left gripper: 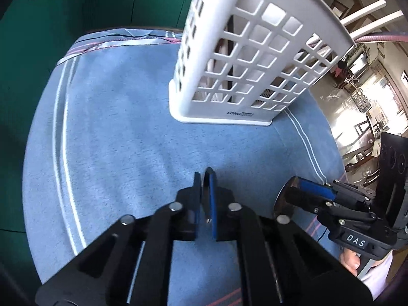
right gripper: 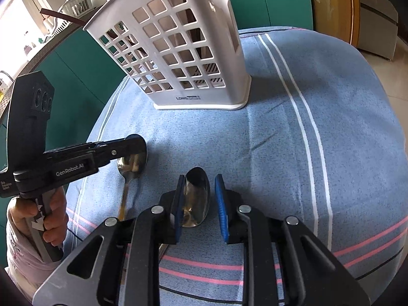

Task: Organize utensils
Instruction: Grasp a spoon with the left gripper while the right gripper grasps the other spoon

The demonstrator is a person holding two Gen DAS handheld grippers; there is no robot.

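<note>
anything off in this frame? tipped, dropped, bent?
Nothing stands out. The white caddy stands upright on the blue cloth. Each gripper has a spoon between its fingers: left gripper with one spoon, right gripper with the other spoon.

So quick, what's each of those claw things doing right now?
Left hand-held gripper: shut on a spoon, edge-on between its pads.
Right hand-held gripper: open around a second spoon, not yet clamped.

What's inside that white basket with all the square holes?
Through the white basket's holes, pale and dark upright shapes show, and sticks poke out above its rim in the left wrist view. What exactly they are, and the basket's bottom, stays hidden behind the lattice.
</note>
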